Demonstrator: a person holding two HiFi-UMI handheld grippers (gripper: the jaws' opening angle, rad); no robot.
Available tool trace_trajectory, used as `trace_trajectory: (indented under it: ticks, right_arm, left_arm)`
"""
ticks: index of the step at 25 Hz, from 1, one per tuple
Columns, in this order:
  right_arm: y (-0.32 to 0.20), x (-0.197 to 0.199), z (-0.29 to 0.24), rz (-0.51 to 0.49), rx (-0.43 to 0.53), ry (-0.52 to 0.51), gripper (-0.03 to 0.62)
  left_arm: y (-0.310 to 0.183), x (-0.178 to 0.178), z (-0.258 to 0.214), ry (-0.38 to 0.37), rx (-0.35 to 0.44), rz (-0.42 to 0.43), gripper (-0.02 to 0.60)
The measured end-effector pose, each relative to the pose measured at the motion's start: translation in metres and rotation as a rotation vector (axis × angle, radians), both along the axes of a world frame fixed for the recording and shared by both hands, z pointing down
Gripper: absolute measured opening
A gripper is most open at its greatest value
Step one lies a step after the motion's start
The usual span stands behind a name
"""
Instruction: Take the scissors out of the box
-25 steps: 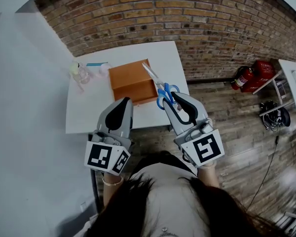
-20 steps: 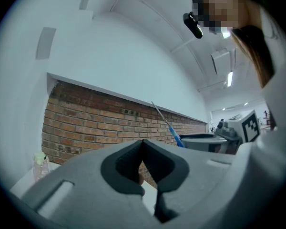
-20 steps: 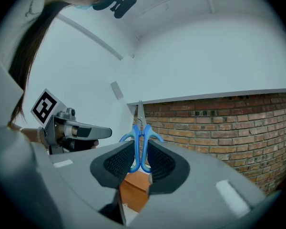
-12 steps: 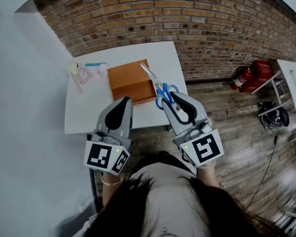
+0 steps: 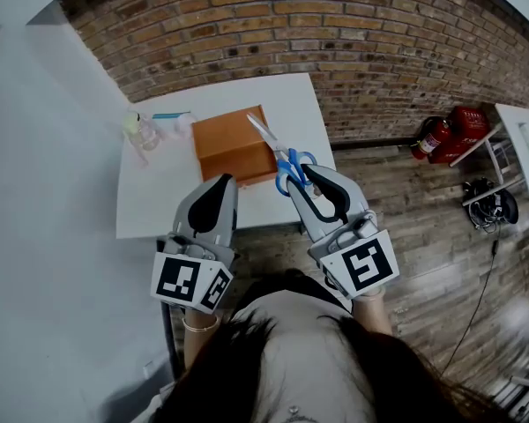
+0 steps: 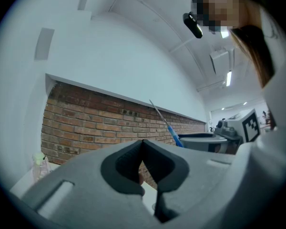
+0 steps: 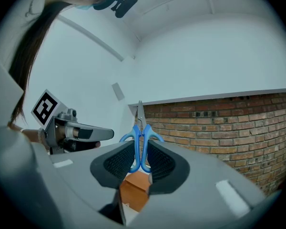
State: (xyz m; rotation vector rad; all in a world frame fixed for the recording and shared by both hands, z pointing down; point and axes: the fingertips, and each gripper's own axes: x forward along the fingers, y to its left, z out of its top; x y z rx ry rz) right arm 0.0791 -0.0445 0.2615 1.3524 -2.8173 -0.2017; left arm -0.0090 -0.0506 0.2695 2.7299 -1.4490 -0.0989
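Note:
Blue-handled scissors (image 5: 282, 159) hang in the air over the near right corner of the orange-brown box (image 5: 232, 144), blades pointing up and away. My right gripper (image 5: 309, 176) is shut on their handles. In the right gripper view the two blue loops (image 7: 140, 137) are pinched between the pads, with the box (image 7: 136, 187) below. My left gripper (image 5: 221, 181) hovers near the table's front edge with its jaws shut and nothing in them (image 6: 142, 143). In the left gripper view the scissors' blade (image 6: 163, 119) rises beside the right gripper (image 6: 231, 128).
The box stands on a small white table (image 5: 159, 196) against a brick wall (image 5: 335, 33). Clear plastic items (image 5: 145, 130) and a blue stick (image 5: 172, 115) lie at its far left. Red fire extinguishers (image 5: 450, 135), another white table (image 5: 525, 148) and cables (image 5: 489, 205) are on the right.

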Motion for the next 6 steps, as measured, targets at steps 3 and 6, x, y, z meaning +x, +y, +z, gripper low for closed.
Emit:
trace_trajectory:
  ticks: [3,6]
  right_arm:
    - [0.0010,0.0006,-0.0010,-0.002,0.000,-0.002,0.095]
    - [0.0010,0.0009,-0.0018,-0.004,-0.001,-0.006,0.095]
  left_arm:
    - [0.0005,0.0015,-0.0004,-0.002,-0.003,0.000,0.000]
    - [-0.0001,0.0023,-0.0004,-0.004,-0.005,0.000,0.000]
